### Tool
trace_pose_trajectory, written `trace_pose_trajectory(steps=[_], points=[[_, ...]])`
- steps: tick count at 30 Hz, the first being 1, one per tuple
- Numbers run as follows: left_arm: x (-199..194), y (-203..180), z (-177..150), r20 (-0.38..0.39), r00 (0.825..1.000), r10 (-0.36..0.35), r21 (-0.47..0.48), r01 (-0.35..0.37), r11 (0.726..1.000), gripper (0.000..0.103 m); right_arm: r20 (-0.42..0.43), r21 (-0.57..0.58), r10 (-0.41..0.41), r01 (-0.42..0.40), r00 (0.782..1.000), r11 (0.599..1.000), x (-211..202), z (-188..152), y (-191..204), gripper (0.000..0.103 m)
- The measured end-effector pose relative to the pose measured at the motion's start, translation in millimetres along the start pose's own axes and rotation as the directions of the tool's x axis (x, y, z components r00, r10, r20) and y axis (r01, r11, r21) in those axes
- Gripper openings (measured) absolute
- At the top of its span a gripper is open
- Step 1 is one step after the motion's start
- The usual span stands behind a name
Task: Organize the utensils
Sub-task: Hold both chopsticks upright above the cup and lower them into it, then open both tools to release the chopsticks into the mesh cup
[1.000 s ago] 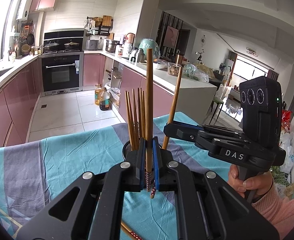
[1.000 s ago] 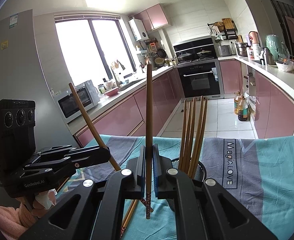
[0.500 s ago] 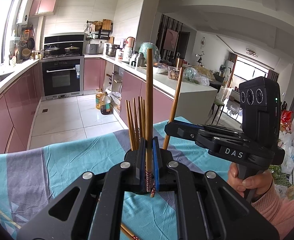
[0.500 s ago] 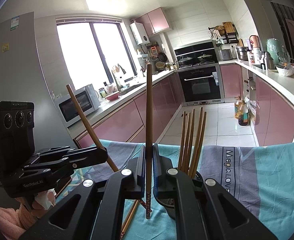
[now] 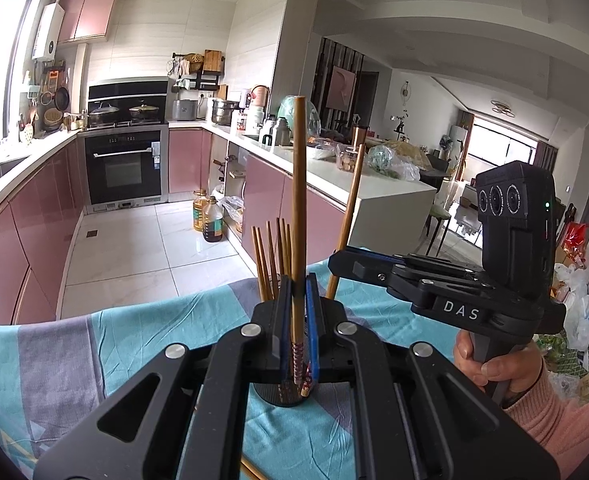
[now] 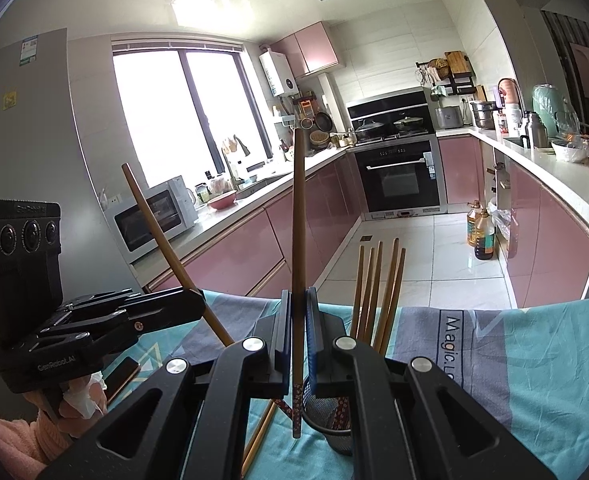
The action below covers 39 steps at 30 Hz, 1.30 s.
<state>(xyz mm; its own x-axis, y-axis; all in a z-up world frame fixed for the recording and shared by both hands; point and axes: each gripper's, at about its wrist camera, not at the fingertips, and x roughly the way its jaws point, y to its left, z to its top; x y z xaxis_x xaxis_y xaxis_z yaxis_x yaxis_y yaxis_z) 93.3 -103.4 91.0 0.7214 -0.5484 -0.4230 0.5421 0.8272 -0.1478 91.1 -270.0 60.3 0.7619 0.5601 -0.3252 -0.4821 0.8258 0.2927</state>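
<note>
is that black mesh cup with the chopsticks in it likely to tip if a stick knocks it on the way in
Probably, yes. The mesh cup looks narrow and light, and the chopsticks in it stand far above its rim, so it seems top-heavy. It sits on a wrinkled tablecloth, which may let it rock or slide rather than stay put.

Teal/grey tablecloth [image 6: 534, 360] w/ mesh holder [image 6: 330, 420], loose chopsticks [image 6: 260, 436].

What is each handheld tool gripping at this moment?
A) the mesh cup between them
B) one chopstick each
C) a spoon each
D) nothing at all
B: the left tool pinches one upright chopstick, and the right tool pinches another chopstick, near the mesh cup already holding several chopsticks.
</note>
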Motion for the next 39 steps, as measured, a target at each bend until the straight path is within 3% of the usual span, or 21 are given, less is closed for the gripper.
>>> trace_pose_trajectory(steps=[10,26,39], points=[[0.1,-5.3,2.5,0.014,1.000,0.026,0.018,-0.026,0.999,0.007,0.020,0.000,-0.021,0.021,1.000,1.000,2.1,8.3,-5.5,0.006],[8.5,-1.3,-2.6,-0.039,0.998,0.052,0.012,-0.051,0.999,0.007,0.017,0.028,-0.063,0.062,0.998,0.998,19.6,9.6,-14.3,0.006],[19.9,-7.8,-11.1,-0.132,0.990,0.045,0.045,-0.039,0.998,0.008,-0.089,0.039,-0.086,0.090,0.992,0.995,44.4,-8.8,-24.5,0.006]])
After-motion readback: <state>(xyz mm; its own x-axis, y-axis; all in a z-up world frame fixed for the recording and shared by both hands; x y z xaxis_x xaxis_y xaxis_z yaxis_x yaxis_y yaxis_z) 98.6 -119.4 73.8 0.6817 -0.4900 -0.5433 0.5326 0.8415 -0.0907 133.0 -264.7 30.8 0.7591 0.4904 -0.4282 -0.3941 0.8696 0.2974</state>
